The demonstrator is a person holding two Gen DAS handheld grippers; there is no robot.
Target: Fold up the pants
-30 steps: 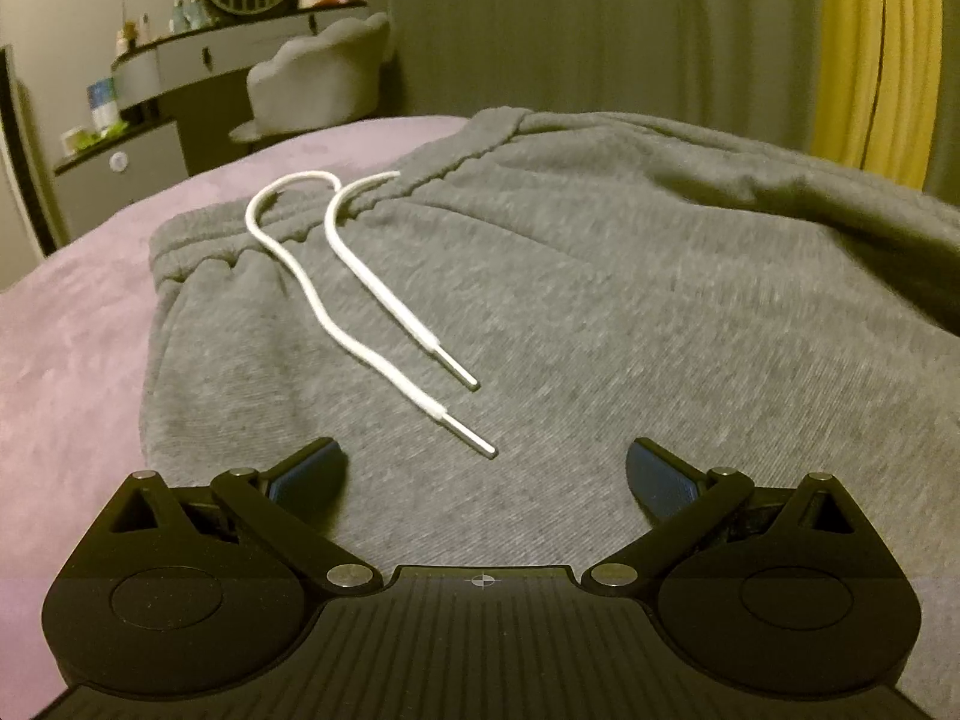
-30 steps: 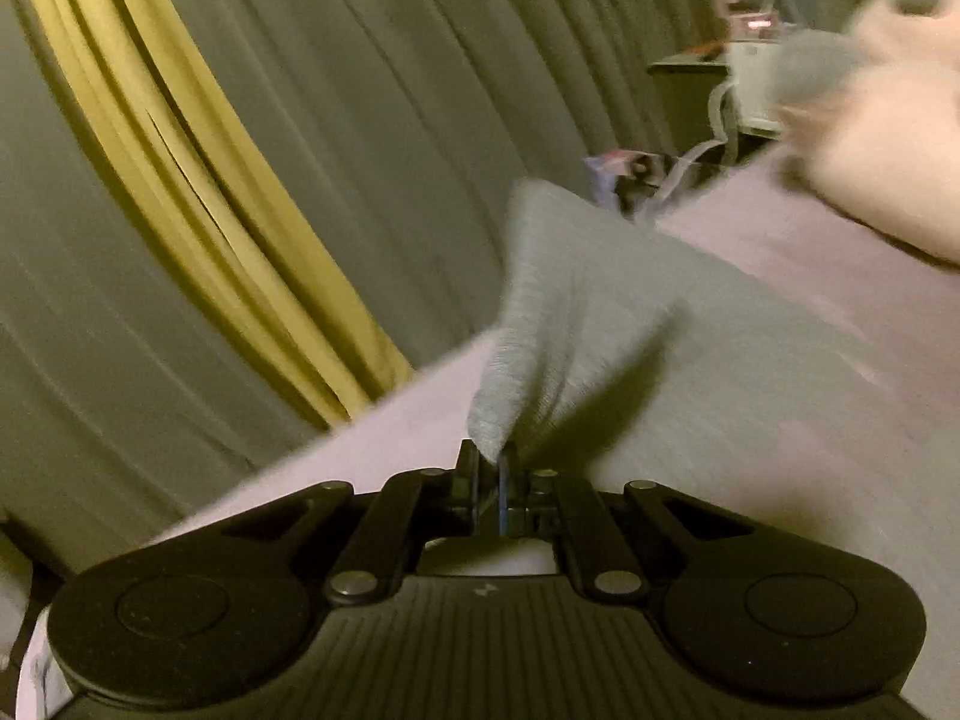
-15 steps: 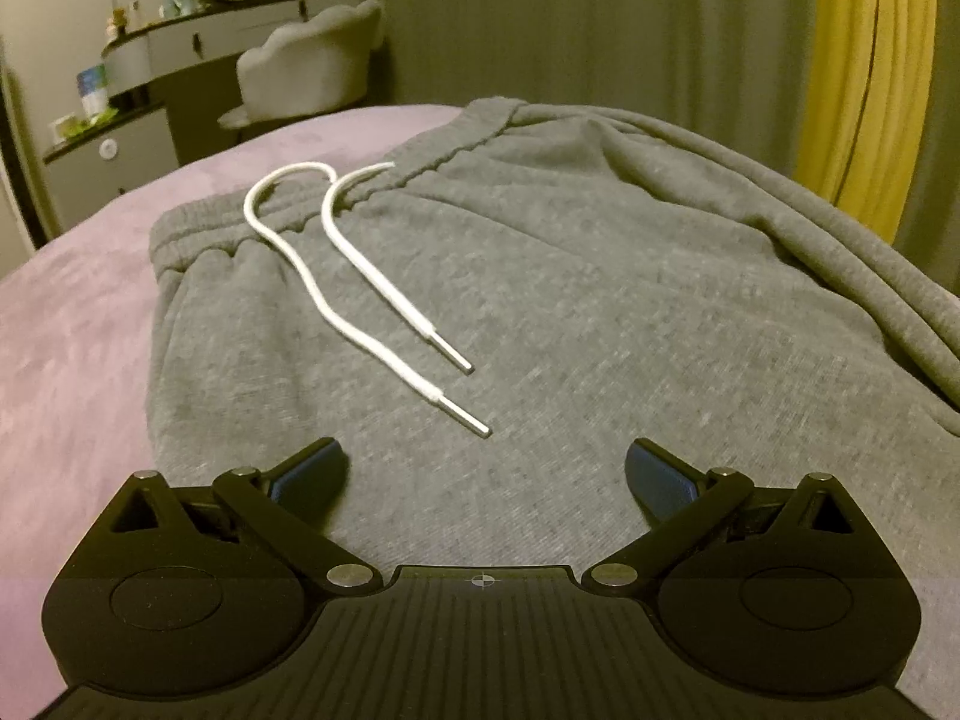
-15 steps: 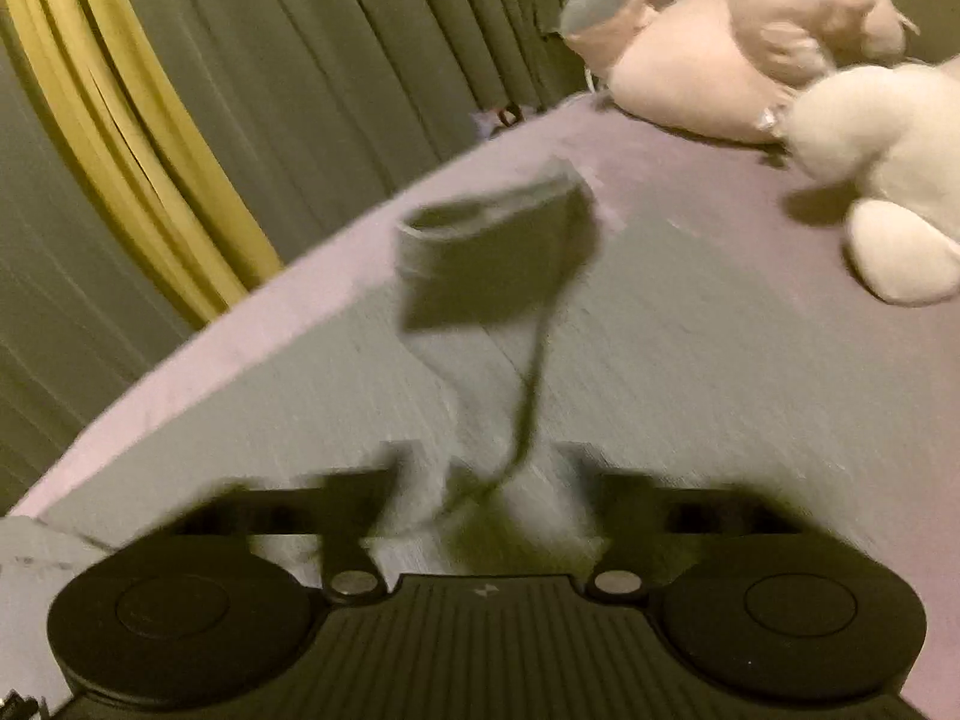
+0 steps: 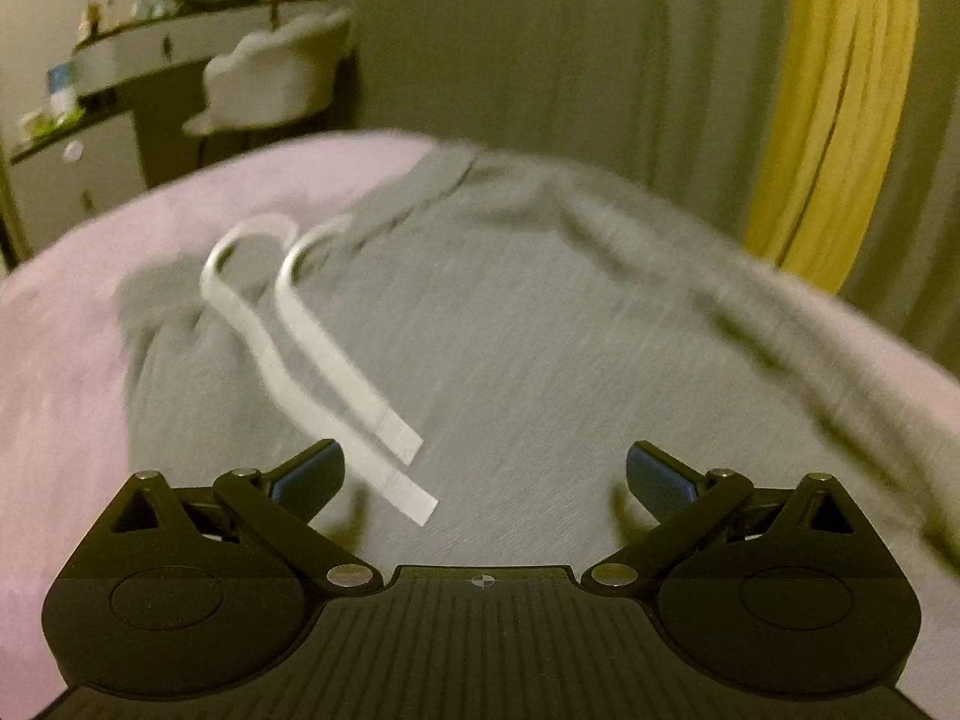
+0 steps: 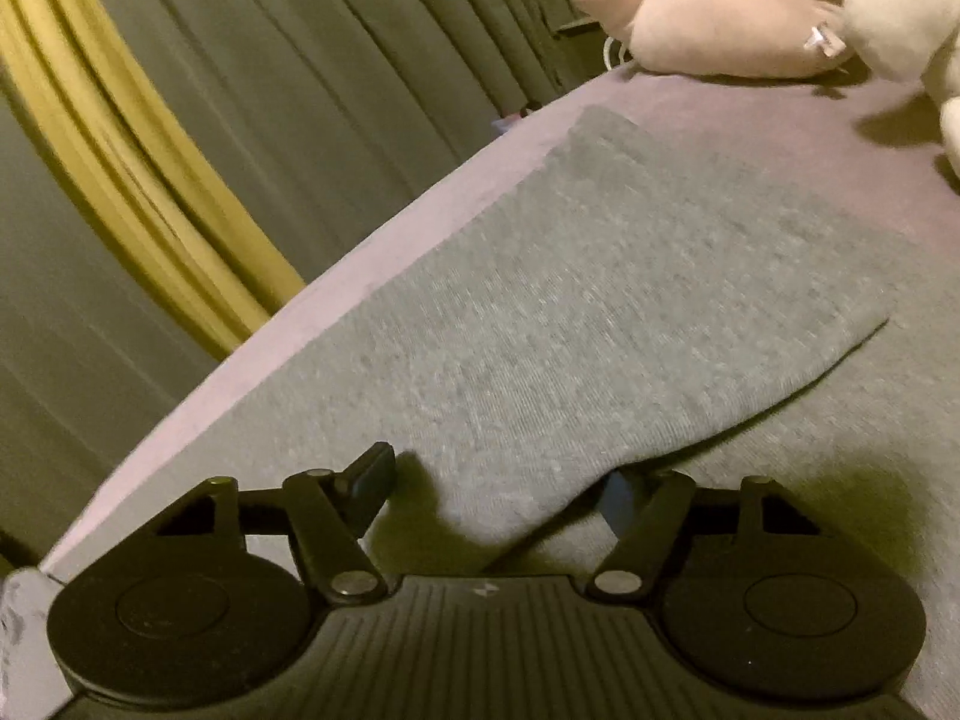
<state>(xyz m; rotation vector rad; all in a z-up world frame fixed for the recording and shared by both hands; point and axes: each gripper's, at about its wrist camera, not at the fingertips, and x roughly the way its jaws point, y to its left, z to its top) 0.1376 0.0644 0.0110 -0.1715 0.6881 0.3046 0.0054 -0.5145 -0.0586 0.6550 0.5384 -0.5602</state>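
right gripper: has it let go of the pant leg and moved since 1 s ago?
Yes. The right gripper is open now, and the pant leg lies flat on the bed. The view has swung from the yellow curtain toward the plush toys.

The left gripper point(image 5: 483, 480) and the right gripper point(image 6: 501, 489) look alike: matte black, a ribbed centre plate, round side discs, silver pivot screws on angled link arms, dark blue finger pads point(image 5: 312, 471).
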